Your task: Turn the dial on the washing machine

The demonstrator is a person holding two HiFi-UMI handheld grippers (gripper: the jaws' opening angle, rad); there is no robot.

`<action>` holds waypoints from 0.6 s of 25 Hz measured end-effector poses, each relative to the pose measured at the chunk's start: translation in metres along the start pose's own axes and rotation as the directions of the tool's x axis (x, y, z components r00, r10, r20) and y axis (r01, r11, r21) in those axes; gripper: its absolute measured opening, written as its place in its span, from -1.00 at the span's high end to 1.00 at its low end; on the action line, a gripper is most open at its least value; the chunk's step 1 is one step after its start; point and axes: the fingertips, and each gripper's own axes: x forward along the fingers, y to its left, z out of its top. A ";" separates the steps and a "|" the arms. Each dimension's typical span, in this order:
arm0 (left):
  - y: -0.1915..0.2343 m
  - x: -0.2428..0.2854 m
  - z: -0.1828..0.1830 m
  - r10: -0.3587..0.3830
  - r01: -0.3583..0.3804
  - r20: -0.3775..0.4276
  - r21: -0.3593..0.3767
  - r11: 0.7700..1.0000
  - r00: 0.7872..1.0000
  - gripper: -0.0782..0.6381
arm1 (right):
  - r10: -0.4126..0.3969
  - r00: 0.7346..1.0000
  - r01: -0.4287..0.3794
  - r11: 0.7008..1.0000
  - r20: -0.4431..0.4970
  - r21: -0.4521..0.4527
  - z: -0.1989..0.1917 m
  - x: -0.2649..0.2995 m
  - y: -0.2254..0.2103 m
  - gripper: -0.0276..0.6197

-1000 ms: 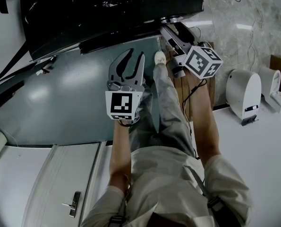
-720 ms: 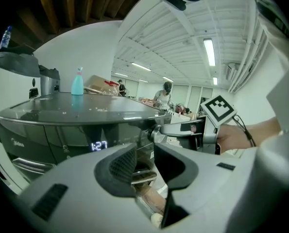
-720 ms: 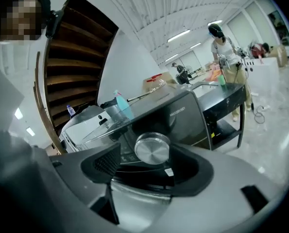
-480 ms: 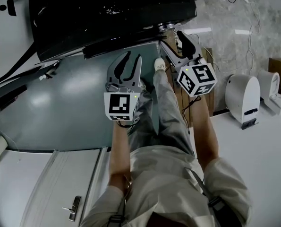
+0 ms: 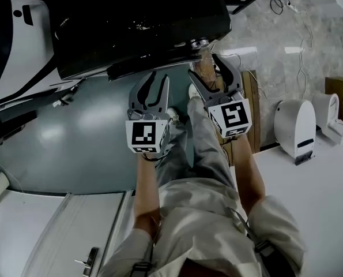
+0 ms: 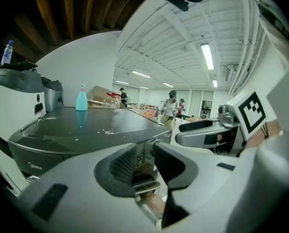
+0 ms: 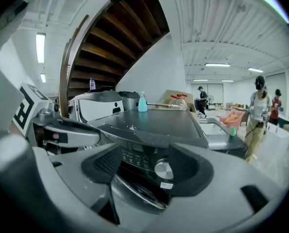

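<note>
The right gripper is pointing straight at the front of the washing machine. Its jaws are standing wide apart and are holding nothing. The round silver dial is sitting on the dark button panel, just right of the little buttons. It is showing in the gap between the jaws, closer to the right jaw. The jaws are not touching it.

The left gripper is hanging just to the left. Its jaws are apart and empty too, and it is facing the machine's front edge. A blue bottle is standing far back on the lid.

I think the right gripper is either going in to grab the dial or backing away after a turn. One look cannot tell which.

Either way, the good way is the same. The jaws should be staying wide, so they are not bumping the dial's side. The dial should be sitting in the middle of the gap, not off to the right as it is now. The gripper should be moving slowly and straight along its own line, so it is not poking the buttons. The left gripper should be keeping off to the left.
</note>
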 end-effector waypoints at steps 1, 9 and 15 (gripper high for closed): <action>0.000 -0.003 0.003 0.004 -0.004 0.006 0.000 1.000 1.000 0.45 | -0.001 1.000 0.001 1.000 -0.002 -0.010 0.001 -0.002 0.002 -0.03; 0.003 -0.018 0.014 0.024 -0.025 0.017 0.014 1.000 1.000 0.45 | -0.010 1.000 0.010 1.000 -0.006 -0.024 0.007 -0.017 0.009 -0.03; 0.003 -0.021 0.018 0.022 -0.023 0.018 0.033 0.999 1.000 0.45 | -0.007 1.000 0.007 1.000 -0.014 -0.021 0.008 -0.019 0.014 -0.03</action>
